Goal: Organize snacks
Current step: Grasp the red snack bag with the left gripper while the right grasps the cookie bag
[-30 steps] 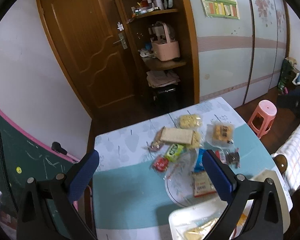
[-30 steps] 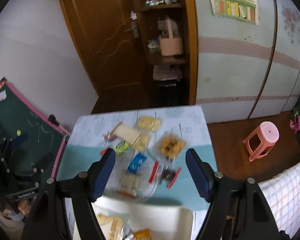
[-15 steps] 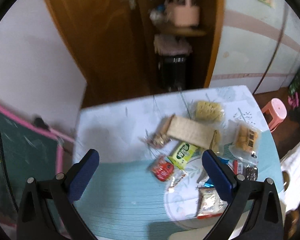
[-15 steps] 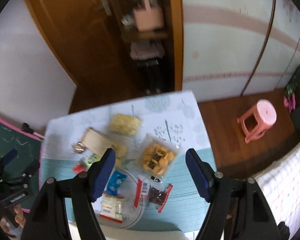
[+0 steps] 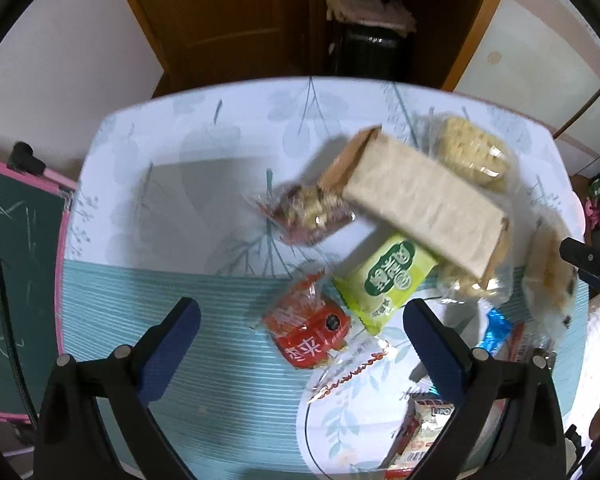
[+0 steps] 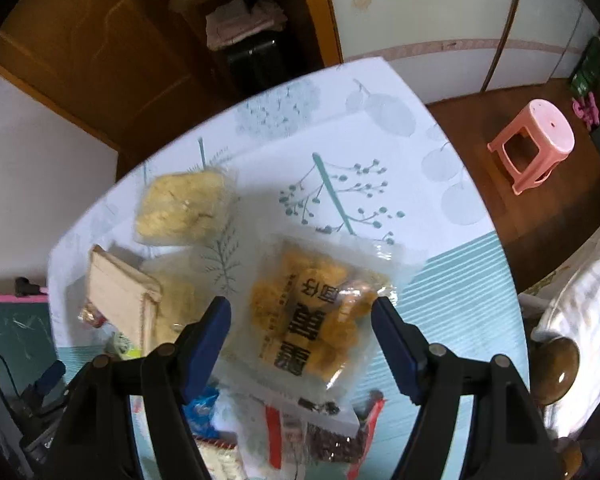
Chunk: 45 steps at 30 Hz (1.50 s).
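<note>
Table (image 5: 148, 208) with leaf-print cloth, wooden door behind | both grippers lower and nearer the snacks than a second ago | left gripper (image 5: 300, 326) released, over red packet (image 5: 306, 330) | right gripper (image 6: 302, 326) released, straddling clear bag of golden snacks (image 6: 308, 316) lying flat near the table's right side

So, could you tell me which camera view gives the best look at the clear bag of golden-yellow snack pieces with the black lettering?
The right wrist view: the clear snack bag fills the space between the open right gripper, lettering legible. In the left wrist view the same bag is only a blurred sliver at the right edge.
</note>
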Each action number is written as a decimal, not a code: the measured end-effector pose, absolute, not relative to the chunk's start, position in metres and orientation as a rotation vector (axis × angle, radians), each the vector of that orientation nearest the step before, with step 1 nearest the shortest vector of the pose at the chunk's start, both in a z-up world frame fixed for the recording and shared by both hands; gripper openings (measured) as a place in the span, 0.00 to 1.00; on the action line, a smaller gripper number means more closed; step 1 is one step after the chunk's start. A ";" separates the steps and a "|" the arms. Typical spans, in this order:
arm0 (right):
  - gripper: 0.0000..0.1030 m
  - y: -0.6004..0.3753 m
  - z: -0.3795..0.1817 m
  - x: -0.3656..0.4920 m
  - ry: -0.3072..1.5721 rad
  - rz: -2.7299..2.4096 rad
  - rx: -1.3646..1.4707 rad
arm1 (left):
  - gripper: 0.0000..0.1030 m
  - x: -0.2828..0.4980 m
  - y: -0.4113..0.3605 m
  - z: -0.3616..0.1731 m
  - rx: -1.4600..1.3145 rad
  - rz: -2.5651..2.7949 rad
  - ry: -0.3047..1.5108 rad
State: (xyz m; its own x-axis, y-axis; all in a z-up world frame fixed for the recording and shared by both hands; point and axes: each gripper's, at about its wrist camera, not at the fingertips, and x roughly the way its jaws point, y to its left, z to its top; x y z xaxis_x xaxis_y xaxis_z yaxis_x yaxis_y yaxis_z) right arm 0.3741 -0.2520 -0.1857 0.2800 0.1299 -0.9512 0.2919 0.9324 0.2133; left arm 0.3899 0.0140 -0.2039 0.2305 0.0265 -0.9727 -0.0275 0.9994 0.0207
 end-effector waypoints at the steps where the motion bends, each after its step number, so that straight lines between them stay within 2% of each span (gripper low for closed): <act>1: 0.71 -0.247 -0.186 0.375 1.280 -0.133 0.330 | 0.98 0.390 0.014 -0.210 -0.006 0.043 1.349; 4: 0.73 -0.237 -0.187 0.378 1.272 -0.151 0.237 | 0.95 0.389 0.019 -0.224 -0.032 0.065 1.377; 8: 0.75 -0.233 -0.186 0.378 1.270 -0.175 0.200 | 0.86 0.389 0.030 -0.240 -0.095 0.083 1.426; 13: 0.75 -0.233 -0.181 0.373 1.243 -0.213 0.161 | 0.84 0.385 0.040 -0.247 -0.138 0.088 1.440; 15: 0.75 -0.235 -0.180 0.372 1.237 -0.227 0.160 | 0.76 0.384 0.042 -0.249 -0.143 0.084 1.443; 18: 0.75 -0.236 -0.181 0.373 1.238 -0.235 0.171 | 0.71 0.381 0.041 -0.251 -0.131 0.073 1.441; 26: 0.85 -0.249 -0.203 0.377 1.305 -0.212 0.365 | 0.58 0.381 0.023 -0.247 -0.063 0.051 1.427; 30: 0.86 -0.250 -0.223 0.379 1.346 -0.130 0.510 | 0.53 0.382 0.017 -0.246 -0.056 0.046 1.420; 36: 0.74 -0.236 -0.214 0.371 1.285 -0.114 0.424 | 0.49 0.377 0.010 -0.239 -0.025 0.068 1.370; 42: 0.74 -0.237 -0.188 0.347 1.221 -0.070 0.444 | 0.48 0.362 0.016 -0.201 -0.039 0.052 1.290; 45: 0.74 -0.240 -0.161 0.329 1.180 -0.017 0.467 | 0.48 0.346 0.016 -0.164 -0.031 0.012 1.240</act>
